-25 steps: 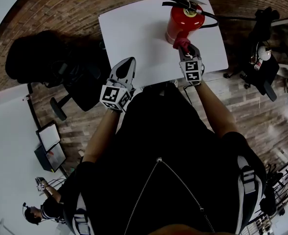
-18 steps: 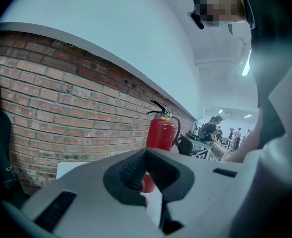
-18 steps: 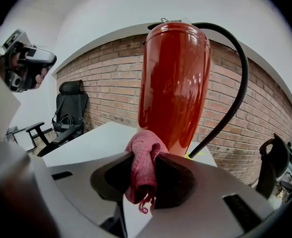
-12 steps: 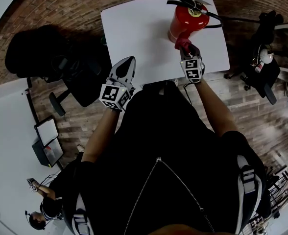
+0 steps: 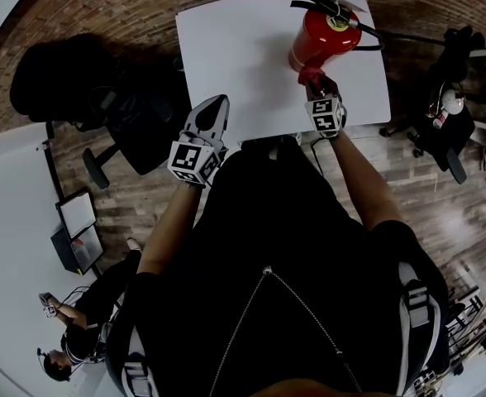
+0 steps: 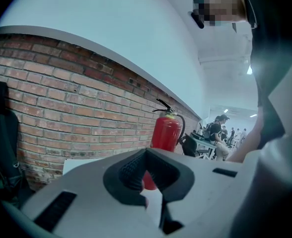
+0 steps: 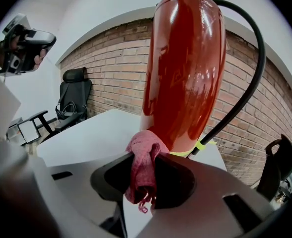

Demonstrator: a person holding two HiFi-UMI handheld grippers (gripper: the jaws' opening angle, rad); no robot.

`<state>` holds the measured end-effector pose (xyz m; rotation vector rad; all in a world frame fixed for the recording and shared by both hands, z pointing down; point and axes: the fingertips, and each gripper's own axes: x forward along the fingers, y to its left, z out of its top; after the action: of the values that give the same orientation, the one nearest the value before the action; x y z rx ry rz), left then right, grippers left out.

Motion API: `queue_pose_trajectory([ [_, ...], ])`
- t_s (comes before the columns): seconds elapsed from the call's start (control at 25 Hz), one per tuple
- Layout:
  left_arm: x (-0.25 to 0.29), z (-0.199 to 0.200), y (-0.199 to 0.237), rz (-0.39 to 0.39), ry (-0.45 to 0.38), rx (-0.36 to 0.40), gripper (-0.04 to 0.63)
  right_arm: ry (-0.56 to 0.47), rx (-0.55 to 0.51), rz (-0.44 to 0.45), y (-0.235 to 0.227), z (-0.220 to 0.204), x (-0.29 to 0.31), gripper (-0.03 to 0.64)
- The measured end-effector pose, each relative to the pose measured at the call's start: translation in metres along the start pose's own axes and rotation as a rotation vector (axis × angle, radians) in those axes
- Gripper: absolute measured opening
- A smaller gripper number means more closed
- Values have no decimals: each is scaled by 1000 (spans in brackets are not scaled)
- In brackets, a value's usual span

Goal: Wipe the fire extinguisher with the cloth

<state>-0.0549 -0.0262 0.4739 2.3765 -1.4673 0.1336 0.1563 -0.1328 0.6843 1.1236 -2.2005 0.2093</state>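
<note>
The head view is dim and underexposed. Strong barrel distortion bows the white table (image 5: 243,56), which is its brightest, nearly blown-out area, while the person's dark clothing (image 5: 284,263) loses all detail. Both gripper views sit inside a black circular vignette. The left gripper view has a cool, hazy cast, with the brick wall (image 6: 61,108) evenly lit and small ceiling lights glowing at far right. In the right gripper view, soft vertical glare streaks run down the glossy fire extinguisher (image 7: 185,68), and the cloth (image 7: 143,167) is sharp and evenly lit.
</note>
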Motion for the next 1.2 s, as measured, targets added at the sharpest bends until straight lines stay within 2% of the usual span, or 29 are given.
queue_pose_trajectory([
  [0.64, -7, -5, 0, 53, 1, -11, 17, 71, -37, 45, 8, -32, 27, 104],
  [1.2, -24, -20, -10, 157, 7, -32, 17, 152, -87, 111, 14, -72, 58, 104],
])
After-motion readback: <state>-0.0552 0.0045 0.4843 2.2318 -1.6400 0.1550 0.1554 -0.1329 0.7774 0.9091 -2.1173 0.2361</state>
